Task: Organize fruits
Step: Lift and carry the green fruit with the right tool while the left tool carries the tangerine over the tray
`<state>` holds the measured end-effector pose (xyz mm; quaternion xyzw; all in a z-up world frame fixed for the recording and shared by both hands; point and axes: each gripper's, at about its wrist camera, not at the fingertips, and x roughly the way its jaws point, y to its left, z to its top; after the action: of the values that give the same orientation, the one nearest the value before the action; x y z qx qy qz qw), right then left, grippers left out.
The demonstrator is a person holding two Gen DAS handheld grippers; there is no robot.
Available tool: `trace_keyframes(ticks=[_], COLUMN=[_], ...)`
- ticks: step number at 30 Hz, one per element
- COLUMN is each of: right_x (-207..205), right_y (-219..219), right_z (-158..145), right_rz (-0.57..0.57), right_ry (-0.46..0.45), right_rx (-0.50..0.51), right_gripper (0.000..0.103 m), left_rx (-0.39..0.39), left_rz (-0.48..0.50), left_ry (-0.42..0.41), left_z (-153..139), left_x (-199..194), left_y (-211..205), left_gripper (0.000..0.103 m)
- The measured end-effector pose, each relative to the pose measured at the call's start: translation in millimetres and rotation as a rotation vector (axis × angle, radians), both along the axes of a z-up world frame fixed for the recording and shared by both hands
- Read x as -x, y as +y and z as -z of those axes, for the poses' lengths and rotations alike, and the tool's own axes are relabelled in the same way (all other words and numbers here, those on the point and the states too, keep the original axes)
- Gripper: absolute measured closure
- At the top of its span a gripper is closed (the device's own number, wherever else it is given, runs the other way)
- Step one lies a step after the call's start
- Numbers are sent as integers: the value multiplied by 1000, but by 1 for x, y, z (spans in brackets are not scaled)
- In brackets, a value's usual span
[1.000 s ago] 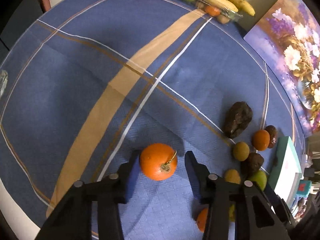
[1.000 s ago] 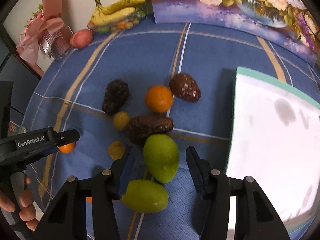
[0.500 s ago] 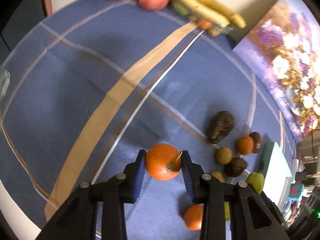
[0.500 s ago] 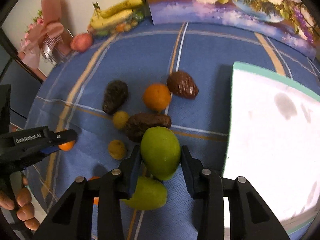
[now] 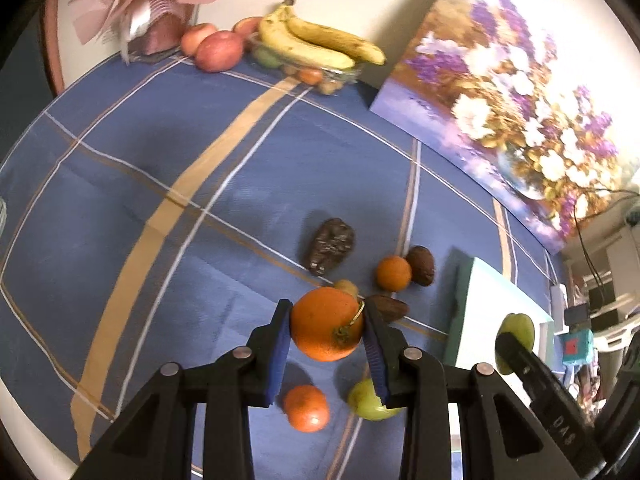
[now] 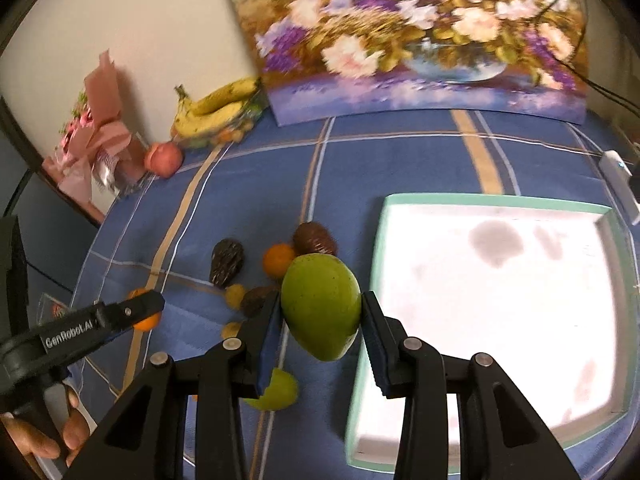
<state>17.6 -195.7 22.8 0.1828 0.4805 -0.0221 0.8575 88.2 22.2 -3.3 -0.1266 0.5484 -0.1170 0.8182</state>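
A round orange with a stem [image 5: 326, 324] is clamped in the left gripper [image 5: 326, 330] and a smooth green mango [image 6: 320, 306] in the right gripper [image 6: 320, 320], both held above the blue plaid tablecloth [image 6: 400, 160], so carrying to the white, green-rimmed tray [image 6: 492, 200] is judged next.

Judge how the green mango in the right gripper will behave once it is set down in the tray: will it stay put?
The green mango looks smooth and egg-shaped, so it may rock or roll a little. The tray has a raised rim, which should stop it. The right gripper pinches only its middle, so it could pivot when released.
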Motion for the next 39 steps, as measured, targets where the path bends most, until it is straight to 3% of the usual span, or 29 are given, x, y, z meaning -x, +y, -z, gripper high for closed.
trace_keyframes(ticks=[10, 23, 29, 39], right_x=[20, 52, 55, 46], right_y=[-65, -174, -194, -198], right_z=[-8, 8, 28, 42], right_rz=[157, 418, 459, 483], right_ry=[29, 66, 74, 124], right_rx=[9, 48, 29, 70], right_gripper=[62, 62, 62, 62], left_rx=[-15, -7, -34, -47], left_rz=[156, 372, 436, 480], left_ry=[-7, -56, -68, -41], left_z=[-6, -23, -14, 14], left_x=[17, 26, 25, 11], left_y=[-60, -162, -207, -241], left_gripper=[66, 66, 66, 66])
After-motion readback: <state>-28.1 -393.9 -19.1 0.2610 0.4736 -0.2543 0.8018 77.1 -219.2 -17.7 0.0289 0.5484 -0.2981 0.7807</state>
